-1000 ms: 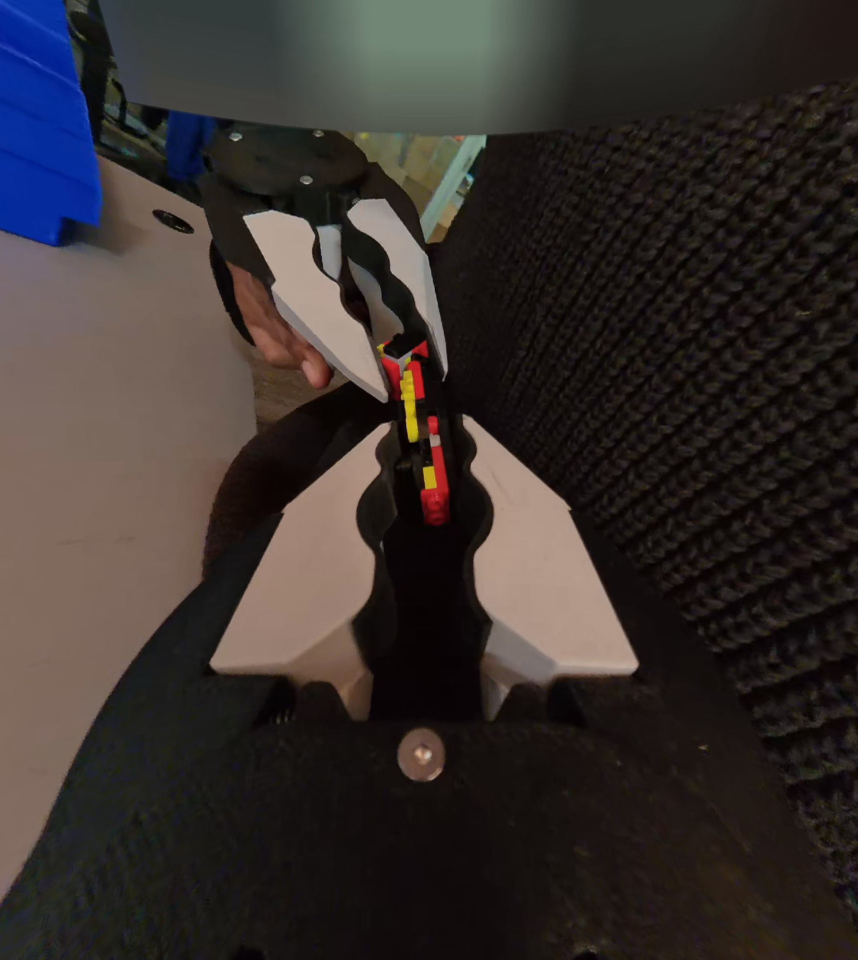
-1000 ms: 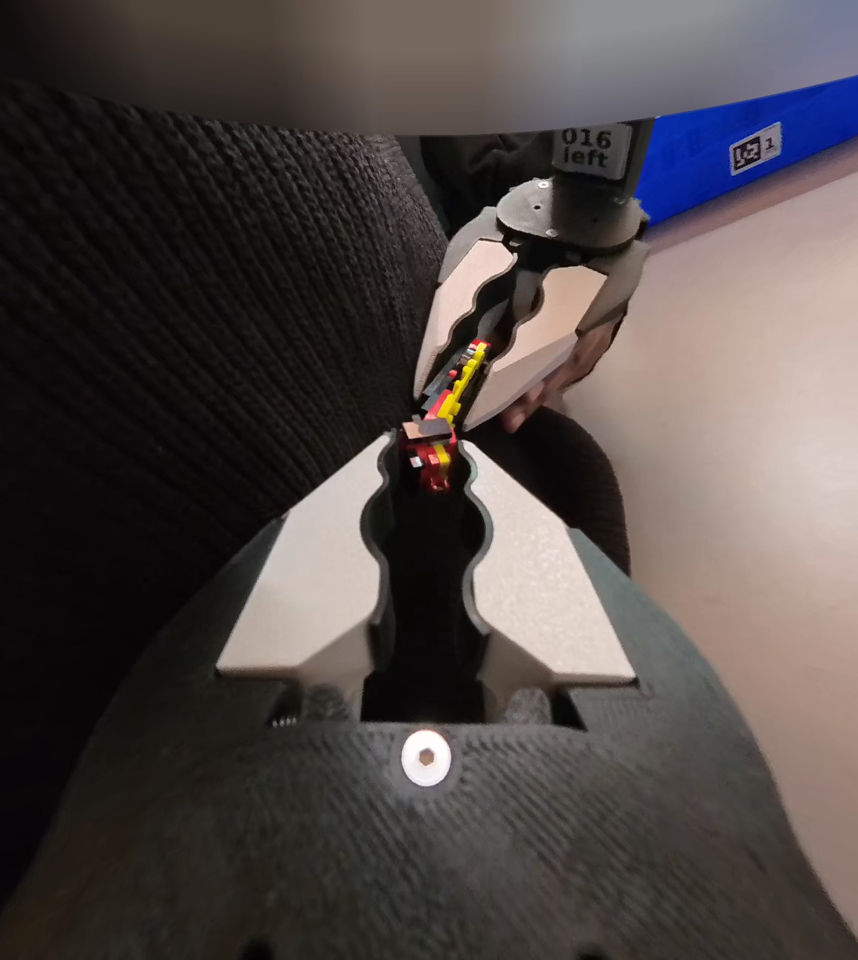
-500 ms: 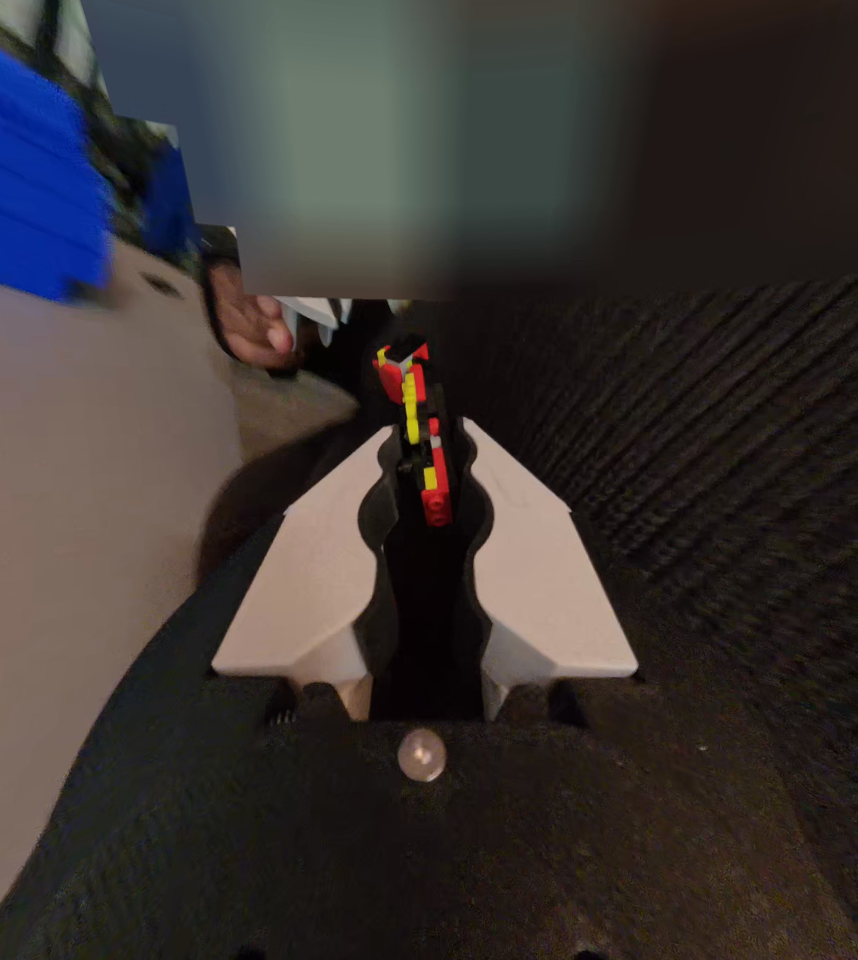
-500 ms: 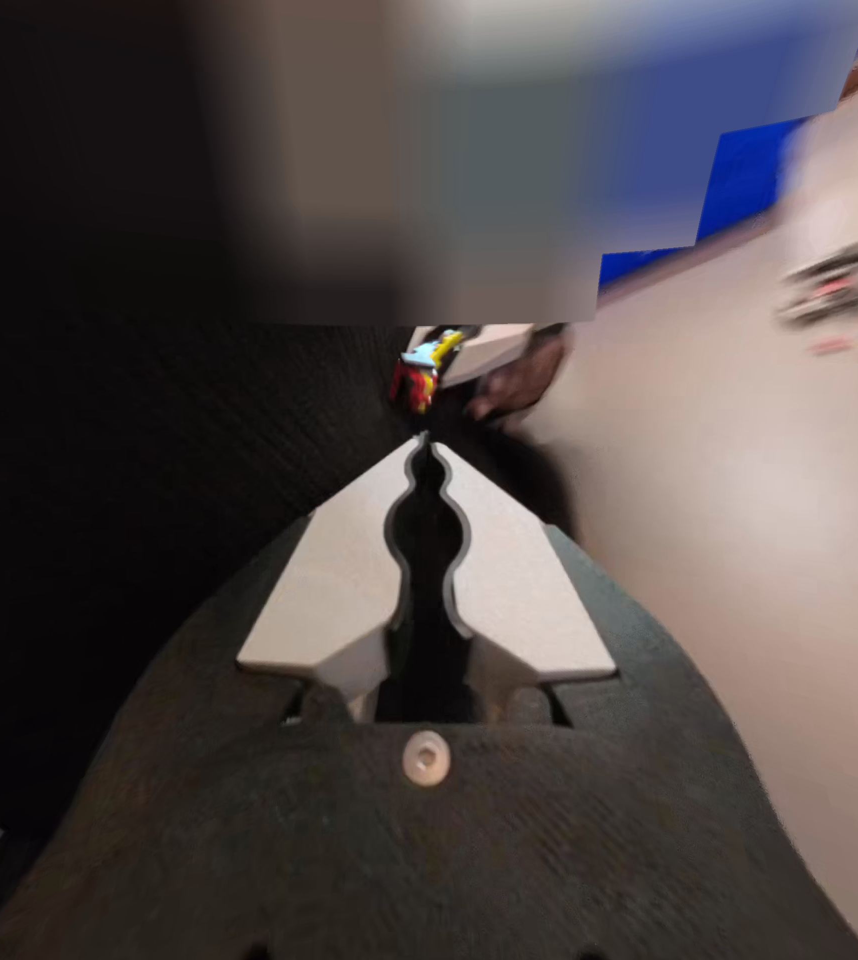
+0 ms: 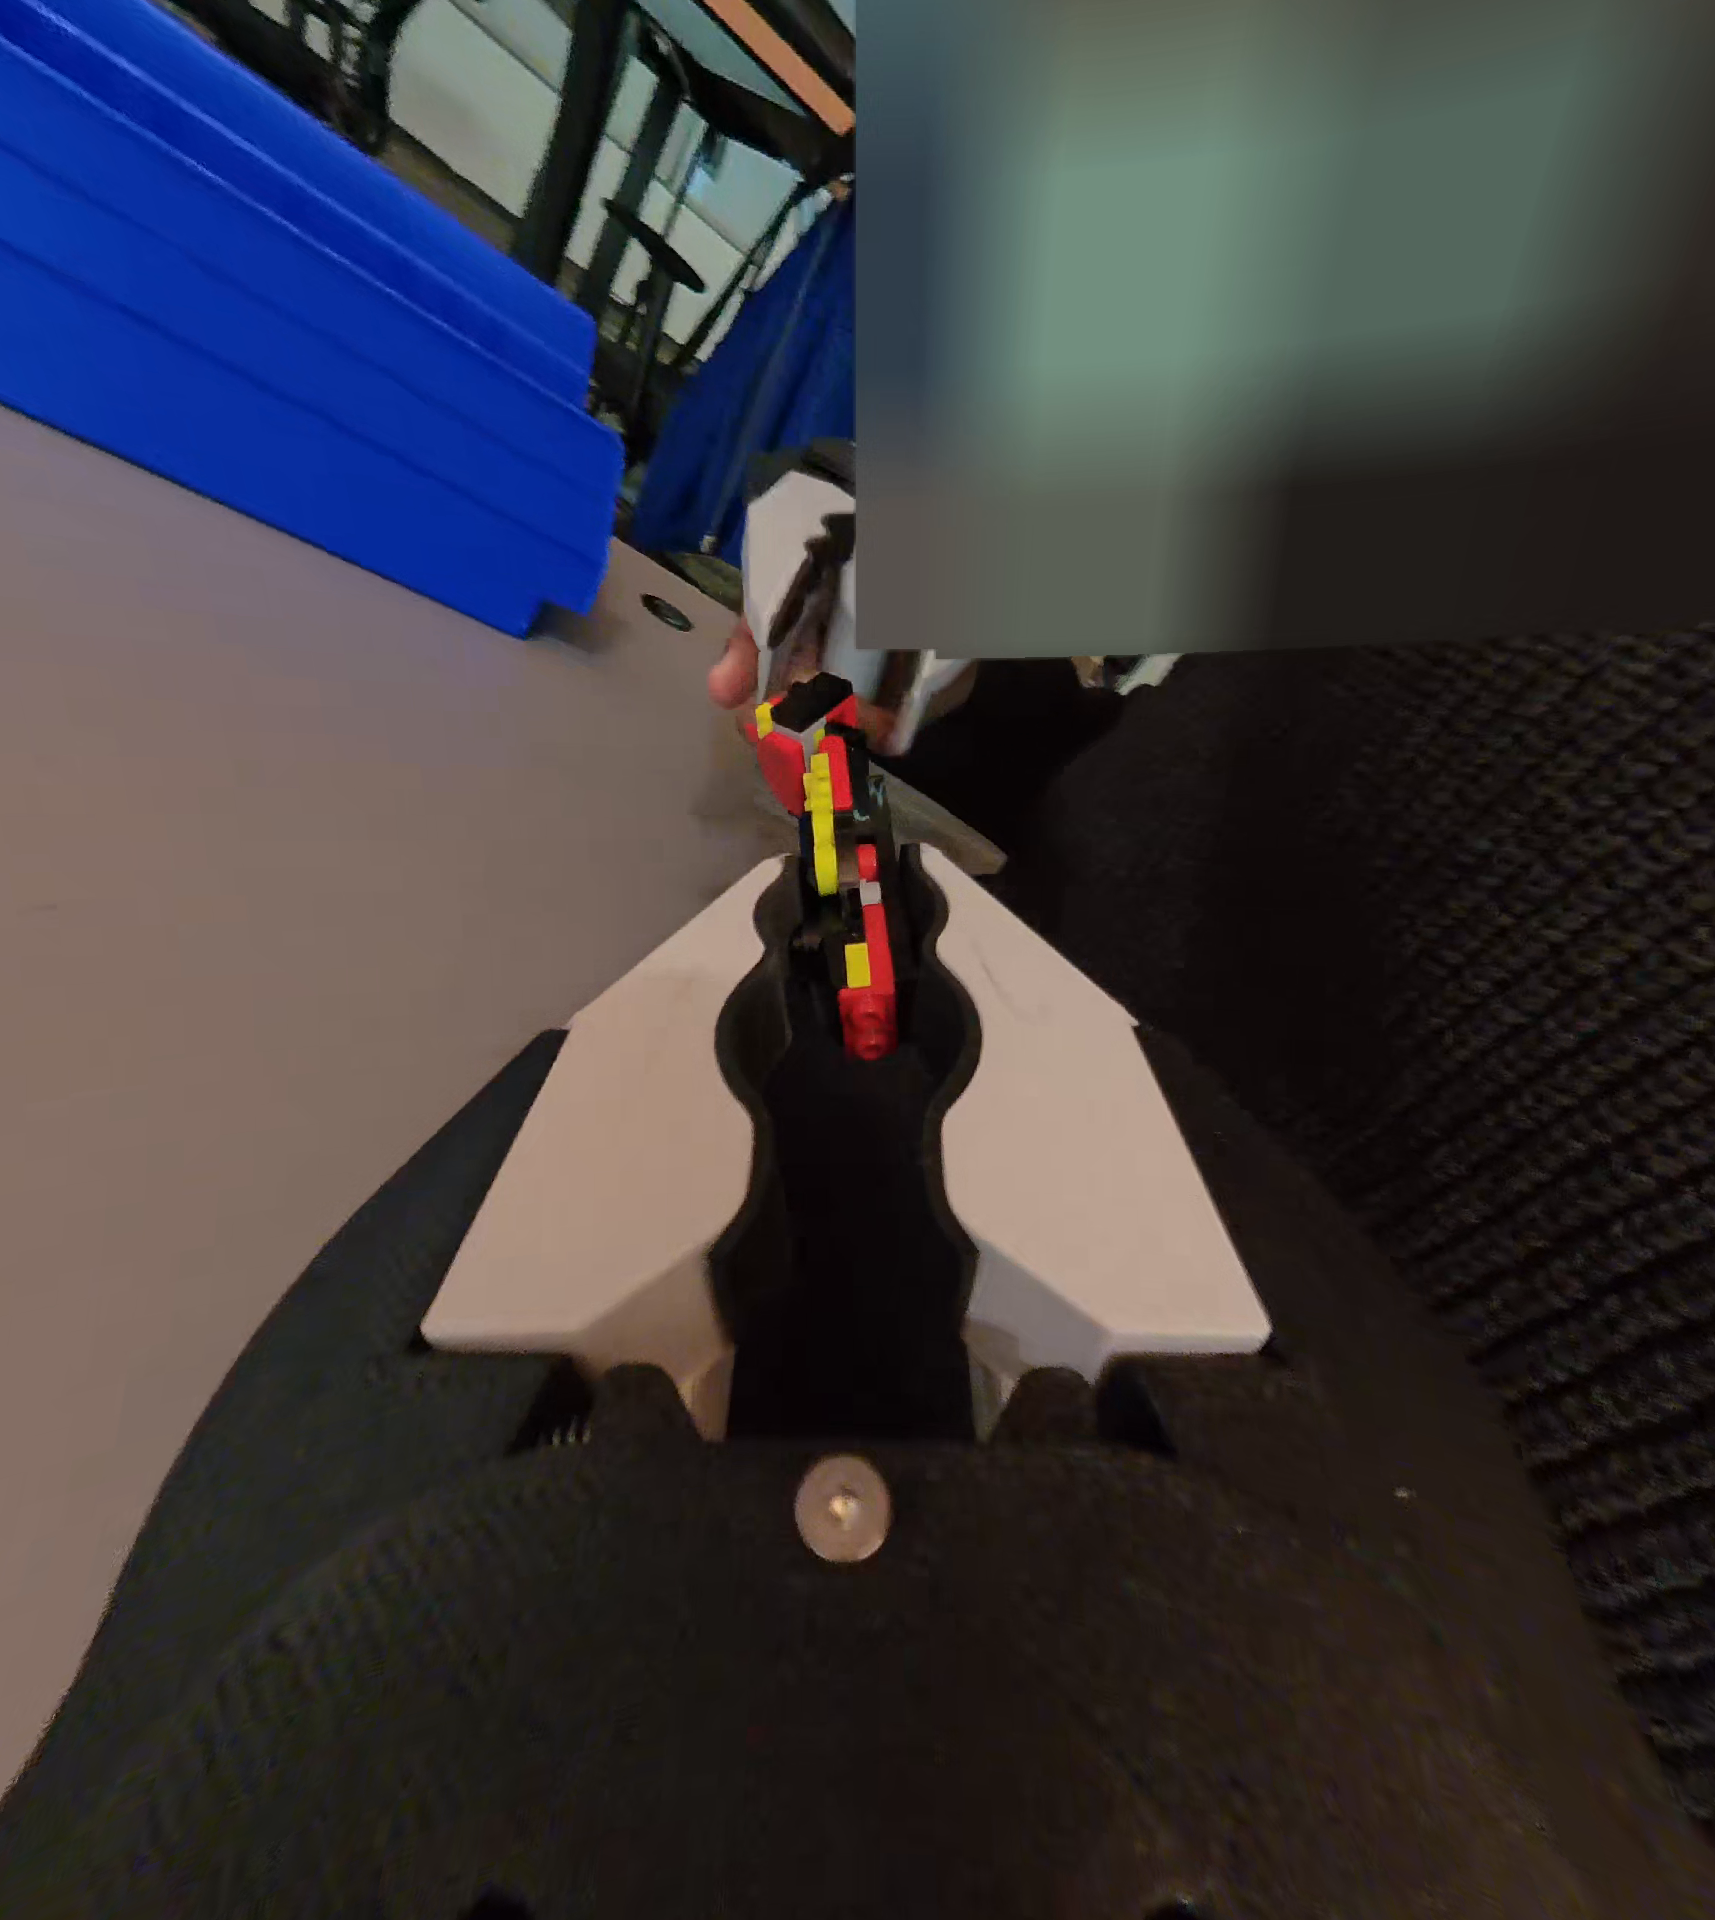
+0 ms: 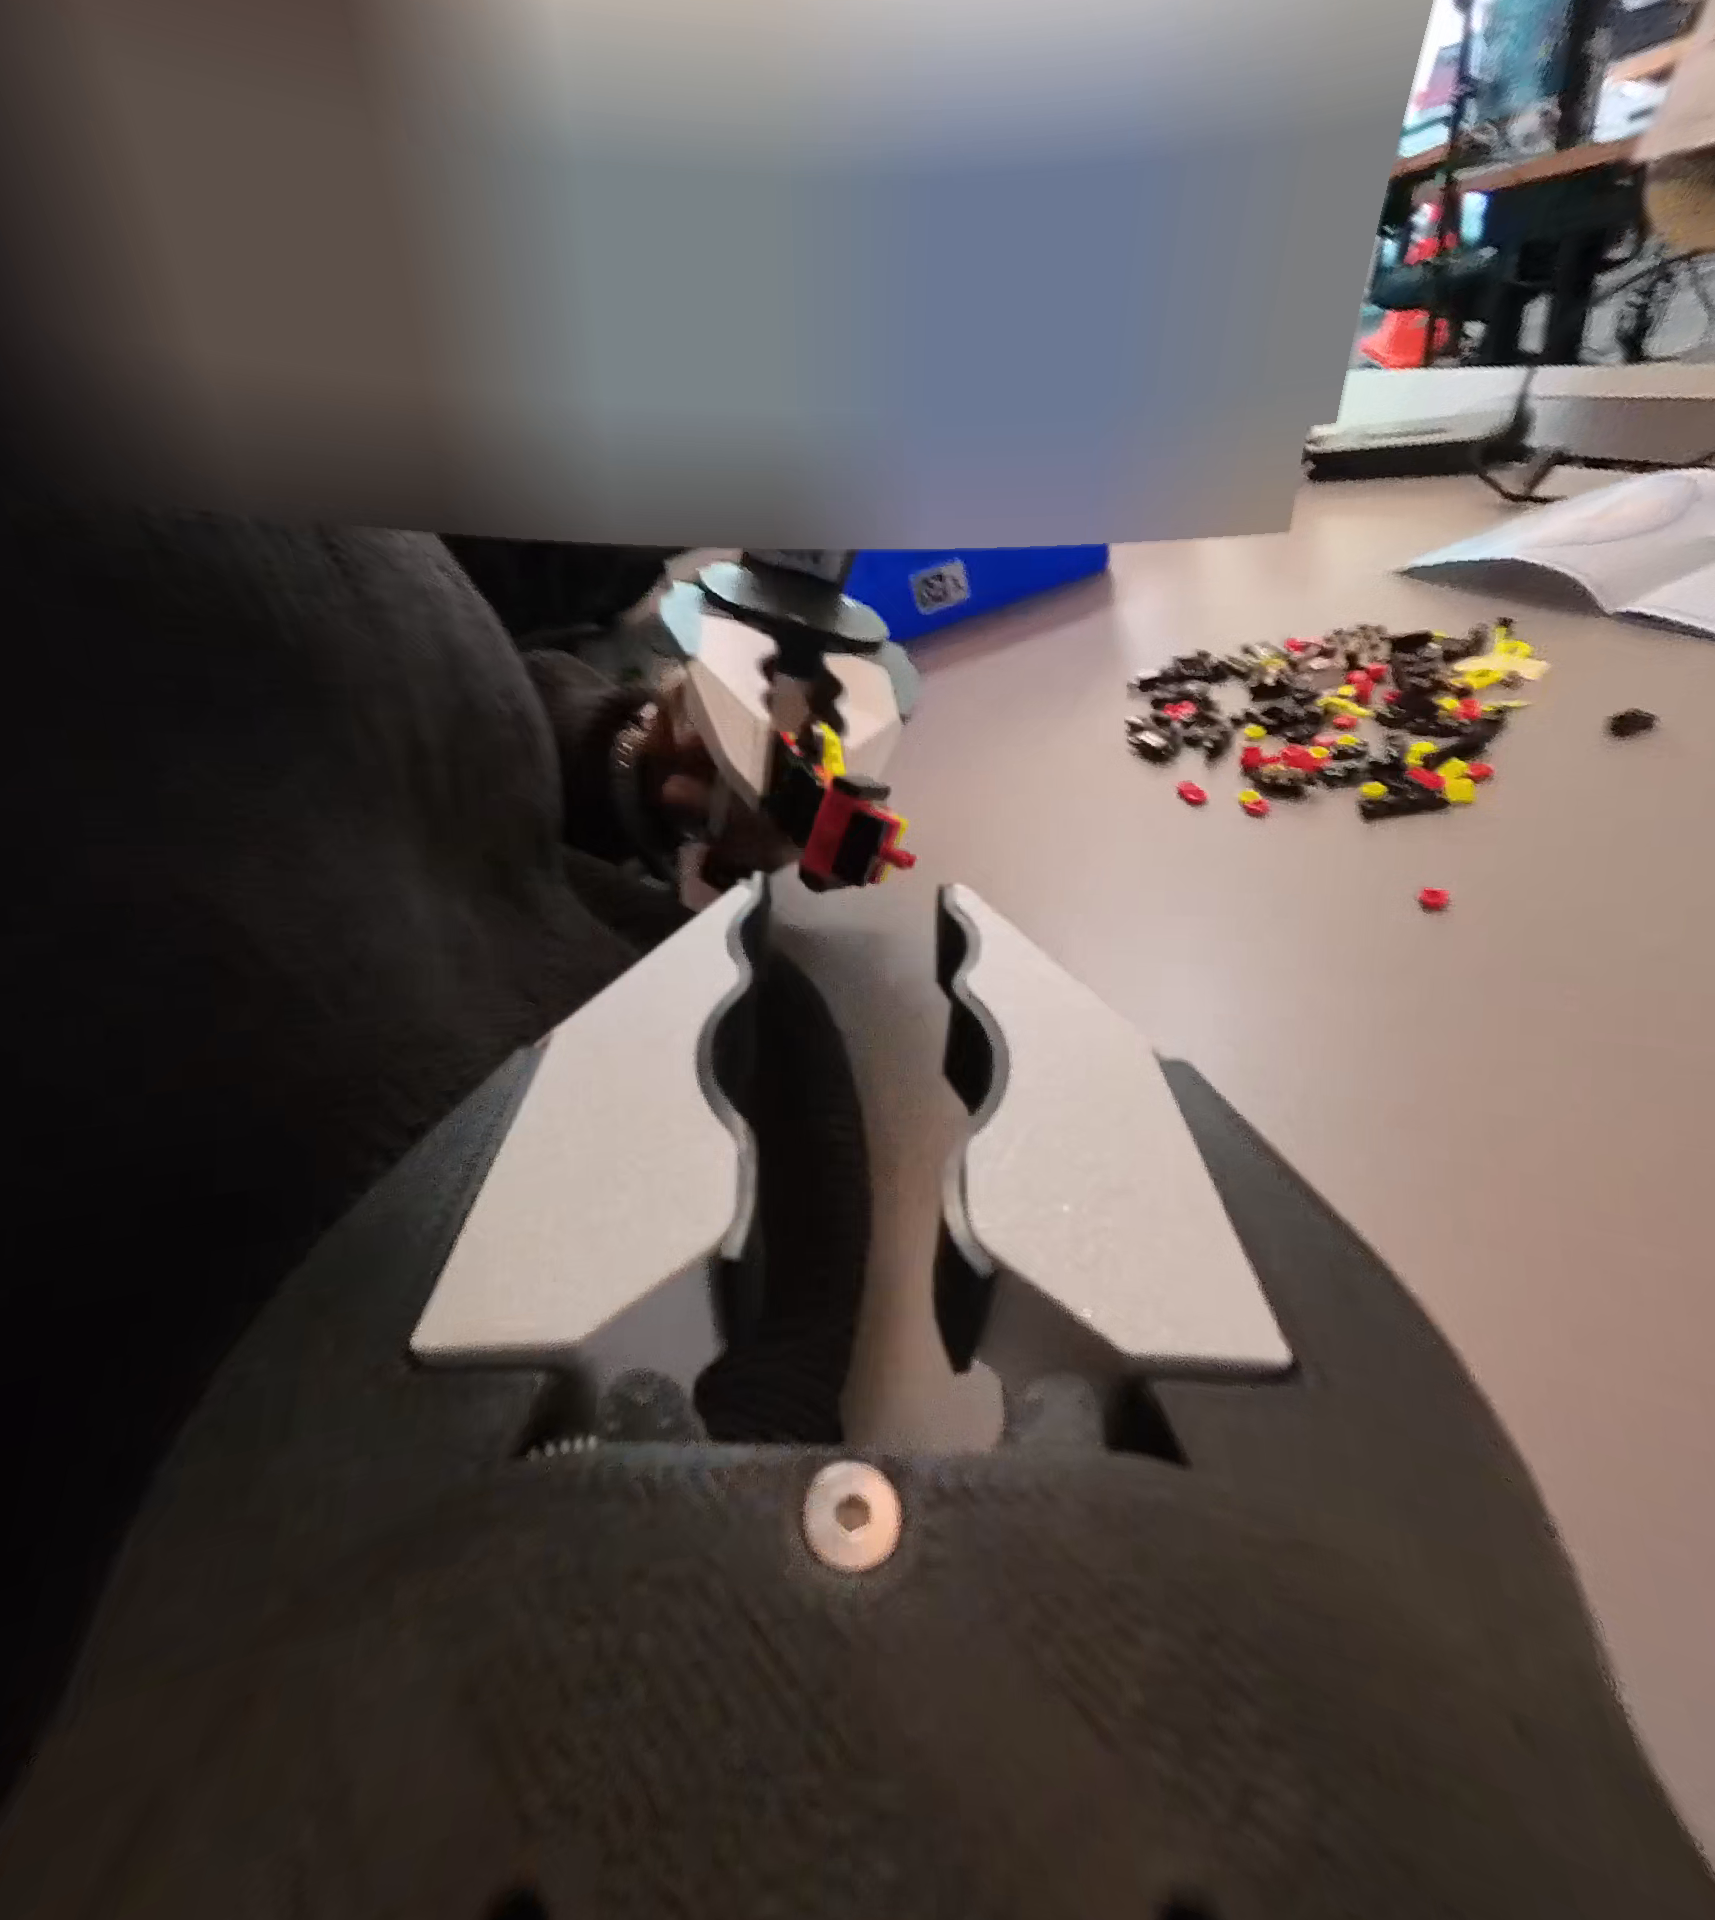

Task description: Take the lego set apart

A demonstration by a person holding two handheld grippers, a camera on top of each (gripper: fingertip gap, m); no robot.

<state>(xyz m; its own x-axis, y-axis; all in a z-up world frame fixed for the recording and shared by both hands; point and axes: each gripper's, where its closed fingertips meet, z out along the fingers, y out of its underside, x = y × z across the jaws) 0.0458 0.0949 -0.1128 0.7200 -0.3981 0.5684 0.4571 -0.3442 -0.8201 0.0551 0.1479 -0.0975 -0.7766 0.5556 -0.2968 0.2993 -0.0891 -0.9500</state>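
My left gripper (image 5: 848,857) is shut on a slim red, yellow and black lego model (image 5: 868,987), which sticks out past its fingertips. In the right wrist view the left gripper (image 6: 801,769) shows farther off, holding the same model (image 6: 848,831) just above the table. My right gripper (image 6: 851,894) is open and empty, a little short of the model's free end. One of its white fingers (image 5: 775,551) shows behind the model in the left wrist view; a blur patch hides the rest.
A pile of loose red, yellow and black lego pieces (image 6: 1331,717) lies on the beige table (image 6: 1352,1091), with a few strays nearby. A paper booklet (image 6: 1642,561) lies behind it. Blue bins (image 5: 261,395) stand at the back. A black knit sleeve (image 5: 1455,1039) fills one side.
My right gripper was shut on the model's end, came off it, drew back and opened. Both views swung round, so the table and the piece pile now show. The left gripper kept its hold.
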